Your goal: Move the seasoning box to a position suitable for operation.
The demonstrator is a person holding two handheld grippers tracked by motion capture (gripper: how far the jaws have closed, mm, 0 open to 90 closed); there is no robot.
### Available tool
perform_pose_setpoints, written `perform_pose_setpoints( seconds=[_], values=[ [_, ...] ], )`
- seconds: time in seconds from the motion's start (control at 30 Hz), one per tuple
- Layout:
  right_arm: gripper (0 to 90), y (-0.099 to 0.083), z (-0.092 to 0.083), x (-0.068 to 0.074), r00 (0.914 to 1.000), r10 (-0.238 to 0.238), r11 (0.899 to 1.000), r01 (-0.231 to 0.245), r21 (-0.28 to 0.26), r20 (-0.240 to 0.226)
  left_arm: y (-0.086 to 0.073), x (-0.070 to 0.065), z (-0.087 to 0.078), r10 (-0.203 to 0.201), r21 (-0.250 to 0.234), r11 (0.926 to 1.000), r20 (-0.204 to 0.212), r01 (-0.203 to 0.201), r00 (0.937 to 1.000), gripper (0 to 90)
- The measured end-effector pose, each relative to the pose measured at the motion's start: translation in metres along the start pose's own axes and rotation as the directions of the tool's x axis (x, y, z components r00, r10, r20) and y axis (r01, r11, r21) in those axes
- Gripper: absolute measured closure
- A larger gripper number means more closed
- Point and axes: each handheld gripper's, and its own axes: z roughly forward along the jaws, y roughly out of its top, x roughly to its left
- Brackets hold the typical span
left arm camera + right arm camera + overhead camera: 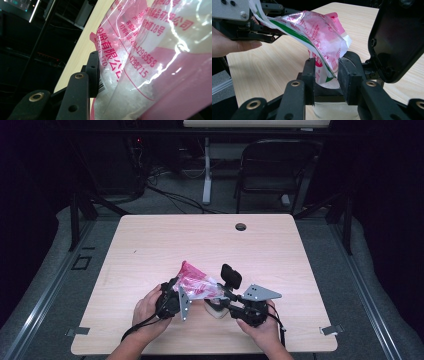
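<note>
Above the white cup [334, 110], near the table's [150, 245] front edge, your left claw [175, 295] grips the pink bag [195, 282], tilted to pour. Your right claw [327, 75] stands half open around the bag's lower corner, over the cup. Next, I think, tilt the bag more.

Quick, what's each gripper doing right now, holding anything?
Left gripper: closed on the pink bag, holding it tilted.
Right gripper: jaws around the white cup, bag's lower end between them; whether they press on it cannot be told.
</note>
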Motion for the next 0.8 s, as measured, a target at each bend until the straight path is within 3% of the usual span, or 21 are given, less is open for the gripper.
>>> perform_pose_setpoints(
  seconds=[0.23, 0.8],
  values=[
    [66.0, -0.0004, 0.0005, 0.0, 1.0, -0.003, 1.0, 0.003, 0.013, -0.005, -0.0038, -0.002, 0.0035, -0.053, -0.007, 0.9985, 0.034, 0.054, 0.998, 67.5],
    [60.2, 0.0, -0.0028, -0.0012, 0.9999, 0.008, 1.0, -0.008, -0.015, 0.007, -0.0068, -0.0017, 0.0035, -0.079, -0.004, 0.9968, 0.068, 0.08, 0.9945, 68.0]
  ],
)
